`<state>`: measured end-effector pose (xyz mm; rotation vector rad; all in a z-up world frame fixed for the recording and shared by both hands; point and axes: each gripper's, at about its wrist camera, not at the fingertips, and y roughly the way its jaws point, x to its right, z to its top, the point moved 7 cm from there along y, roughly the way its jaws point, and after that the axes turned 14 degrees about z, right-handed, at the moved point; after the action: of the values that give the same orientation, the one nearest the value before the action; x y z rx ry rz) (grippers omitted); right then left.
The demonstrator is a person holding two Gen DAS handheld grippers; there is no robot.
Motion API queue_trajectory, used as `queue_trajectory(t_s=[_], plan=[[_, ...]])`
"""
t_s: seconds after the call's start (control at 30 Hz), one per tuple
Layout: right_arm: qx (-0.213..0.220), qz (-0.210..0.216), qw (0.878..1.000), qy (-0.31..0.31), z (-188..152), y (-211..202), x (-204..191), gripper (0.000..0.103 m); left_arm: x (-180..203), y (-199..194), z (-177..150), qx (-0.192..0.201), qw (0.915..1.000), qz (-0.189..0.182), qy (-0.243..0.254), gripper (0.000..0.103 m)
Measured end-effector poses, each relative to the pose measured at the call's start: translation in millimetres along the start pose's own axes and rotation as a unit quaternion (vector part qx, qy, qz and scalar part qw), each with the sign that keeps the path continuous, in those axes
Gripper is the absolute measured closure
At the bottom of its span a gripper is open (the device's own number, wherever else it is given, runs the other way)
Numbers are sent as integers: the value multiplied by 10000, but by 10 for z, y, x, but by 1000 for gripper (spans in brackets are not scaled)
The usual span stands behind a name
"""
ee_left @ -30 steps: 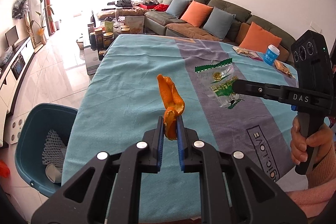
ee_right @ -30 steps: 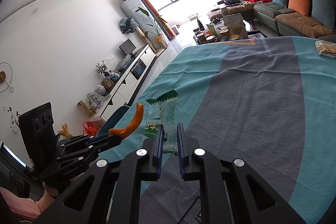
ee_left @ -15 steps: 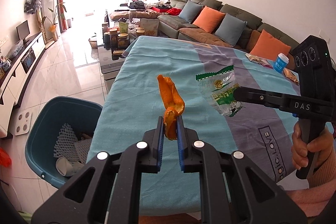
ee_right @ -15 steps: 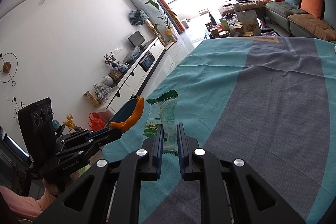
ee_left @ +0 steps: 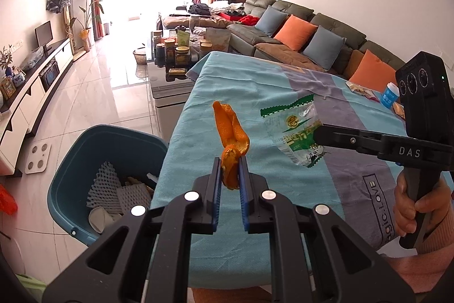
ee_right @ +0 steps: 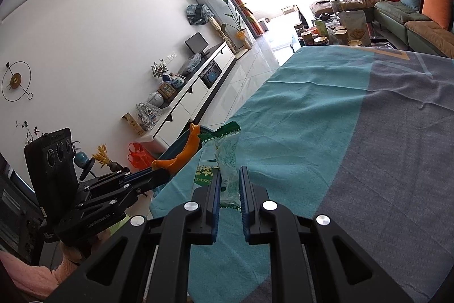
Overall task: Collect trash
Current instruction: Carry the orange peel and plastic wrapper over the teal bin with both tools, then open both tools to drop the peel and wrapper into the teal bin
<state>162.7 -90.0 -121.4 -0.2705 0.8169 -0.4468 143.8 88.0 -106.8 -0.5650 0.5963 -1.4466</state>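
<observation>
My left gripper (ee_left: 229,175) is shut on an orange peel (ee_left: 231,138) and holds it in the air above the left part of the table. My right gripper (ee_right: 229,183) is shut on a clear and green plastic snack wrapper (ee_right: 225,155), also held above the table; the wrapper shows in the left wrist view (ee_left: 295,129) to the right of the peel. The peel shows in the right wrist view (ee_right: 184,152). A teal trash bin (ee_left: 85,144) with foam netting inside stands on the floor left of the table.
The table carries a teal and grey cloth (ee_left: 255,93). A blue cup (ee_left: 391,94) and snack packets (ee_left: 357,87) lie at its far right. A low glass table with jars (ee_left: 176,53) and a sofa (ee_left: 298,33) stand beyond.
Both grippers have moved left with their loads, toward the table's left edge. The trash bin has come further into the left wrist view.
</observation>
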Motion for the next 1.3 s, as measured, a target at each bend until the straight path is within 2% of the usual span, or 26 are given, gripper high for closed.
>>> queue_trajectory(t_s=[0.57, 0.97, 1.2, 1.3], plan=[[-580, 360, 9971, -347, 162, 831, -390, 91, -941, 154, -102, -173, 9945, 755, -708, 91], [-1065, 237, 9926, -541, 158, 1382, -510, 91, -1355, 450, -304, -508, 9880, 1065, -999, 91], [-1316, -77, 9895, -590, 154, 1713, -512, 89, -1505, 661, -420, -721, 9845, 1122, -1141, 90], [-1402, -163, 9884, -562, 142, 1828, -522, 81, -1568, 729, -470, -799, 9823, 1124, -1265, 89]])
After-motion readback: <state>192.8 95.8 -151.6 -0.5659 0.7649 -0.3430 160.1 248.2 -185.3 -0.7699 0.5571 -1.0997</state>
